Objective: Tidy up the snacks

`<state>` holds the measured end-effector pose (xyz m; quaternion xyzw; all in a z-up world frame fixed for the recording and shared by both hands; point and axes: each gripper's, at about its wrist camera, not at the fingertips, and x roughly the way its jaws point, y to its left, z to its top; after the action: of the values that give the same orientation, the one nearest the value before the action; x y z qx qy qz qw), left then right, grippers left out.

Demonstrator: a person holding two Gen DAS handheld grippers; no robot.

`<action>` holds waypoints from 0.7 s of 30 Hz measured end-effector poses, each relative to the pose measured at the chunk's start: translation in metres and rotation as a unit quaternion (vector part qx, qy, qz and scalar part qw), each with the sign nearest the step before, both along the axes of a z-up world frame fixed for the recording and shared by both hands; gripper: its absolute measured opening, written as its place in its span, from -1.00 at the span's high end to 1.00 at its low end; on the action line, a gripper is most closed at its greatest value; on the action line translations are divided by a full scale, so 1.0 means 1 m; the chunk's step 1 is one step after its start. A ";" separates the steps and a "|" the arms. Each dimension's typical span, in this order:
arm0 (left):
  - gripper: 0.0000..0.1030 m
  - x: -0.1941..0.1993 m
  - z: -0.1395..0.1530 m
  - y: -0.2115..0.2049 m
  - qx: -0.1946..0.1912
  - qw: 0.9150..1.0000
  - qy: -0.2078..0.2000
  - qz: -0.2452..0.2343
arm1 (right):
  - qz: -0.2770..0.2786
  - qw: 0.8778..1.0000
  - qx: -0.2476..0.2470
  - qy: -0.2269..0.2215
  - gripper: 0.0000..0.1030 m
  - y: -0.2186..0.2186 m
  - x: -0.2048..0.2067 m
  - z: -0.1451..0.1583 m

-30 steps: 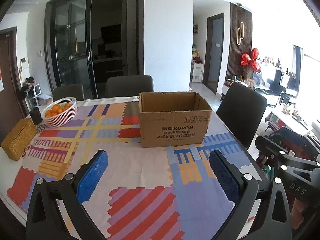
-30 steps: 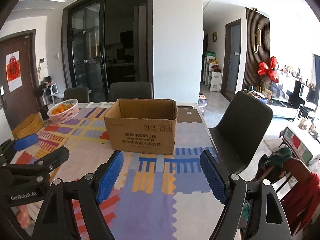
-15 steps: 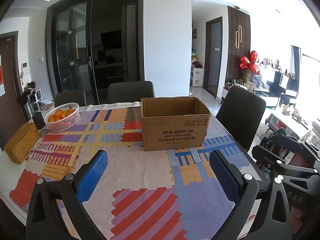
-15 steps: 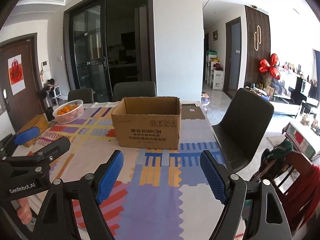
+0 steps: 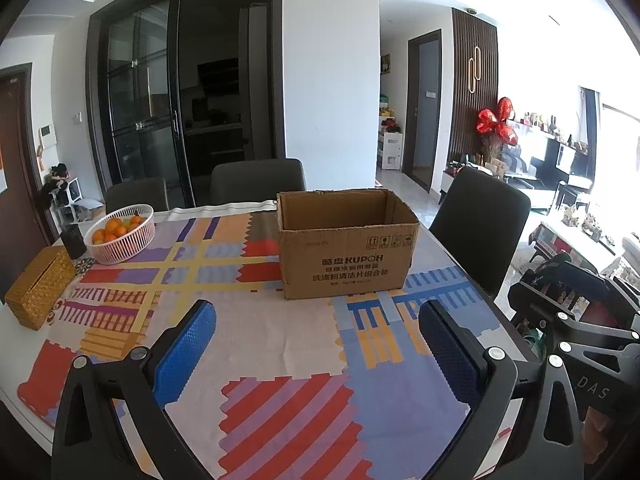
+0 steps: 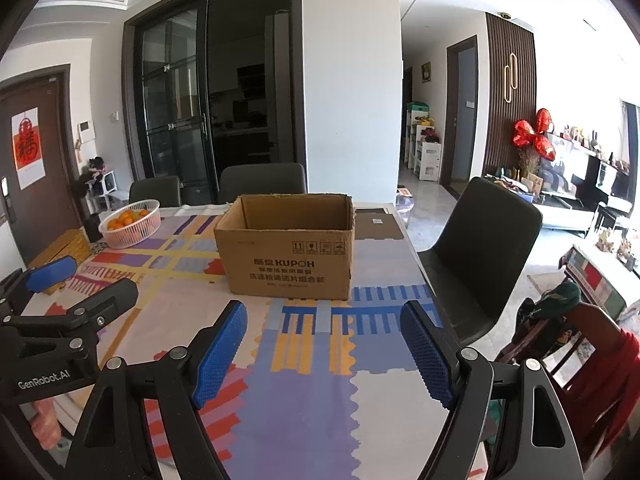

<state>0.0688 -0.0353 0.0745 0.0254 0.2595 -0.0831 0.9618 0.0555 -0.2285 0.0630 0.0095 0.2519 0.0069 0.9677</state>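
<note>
Though beside a corrugated cardboard box (image 6: 286, 246), 2 wide-open, empty claws (ribbed blue pads (image 6: 218, 354)).

Left tongs (image 5: 320, 344), right tongs (image 6: 324, 344) agape, empty.

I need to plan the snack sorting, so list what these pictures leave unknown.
- Floor of the cardboard box: in both wrist views the near wall hides it, so whether anything lies inside cannot be told.
- Snacks: none visible in either view.
- Small print on the box front: too small to read.
- Dark object behind the fruit basket: partly hidden by the basket, unidentifiable.
- Table near edge: covered by the open fingers in both views.
</note>
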 end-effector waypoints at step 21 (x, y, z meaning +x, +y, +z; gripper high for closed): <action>-1.00 0.001 0.000 -0.001 -0.001 1.000 -0.001 -0.001 | 0.003 1.000 -0.002 0.004 -0.54 0.001 0.004 -0.002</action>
<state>0.0701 -0.0364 0.0741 0.0245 0.2587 -0.0848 0.9619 0.0593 -0.2271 0.0611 0.0073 0.2563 0.0090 0.9665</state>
